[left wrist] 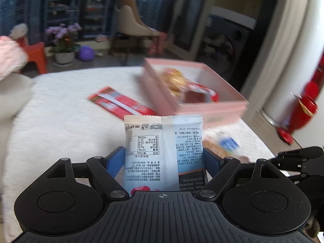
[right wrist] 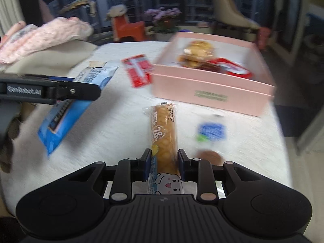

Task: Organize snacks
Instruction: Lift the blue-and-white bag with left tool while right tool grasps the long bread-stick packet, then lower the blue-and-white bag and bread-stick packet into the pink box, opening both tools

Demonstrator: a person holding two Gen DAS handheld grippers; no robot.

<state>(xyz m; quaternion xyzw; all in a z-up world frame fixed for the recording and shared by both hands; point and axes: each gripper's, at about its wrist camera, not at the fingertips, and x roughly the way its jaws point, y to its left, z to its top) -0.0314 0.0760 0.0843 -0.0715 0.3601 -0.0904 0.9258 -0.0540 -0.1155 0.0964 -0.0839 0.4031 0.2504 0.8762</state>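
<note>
Motion blur smears most of the room. The pink box (left wrist: pixel 210 109) at one o'clock holds golden snacks (right wrist: pixel 197 54) whose kind I cannot tell. A small blue-labelled packet (right wrist: pixel 211 130) at three o'clock is too smeared to read. The lower end of the white and blue packet (left wrist: pixel 162 154) is hidden behind the left tongs' (left wrist: pixel 163 160) body. The bread roll's (right wrist: pixel 164 139) near end likewise vanishes under the right tongs (right wrist: pixel 164 167).
</note>
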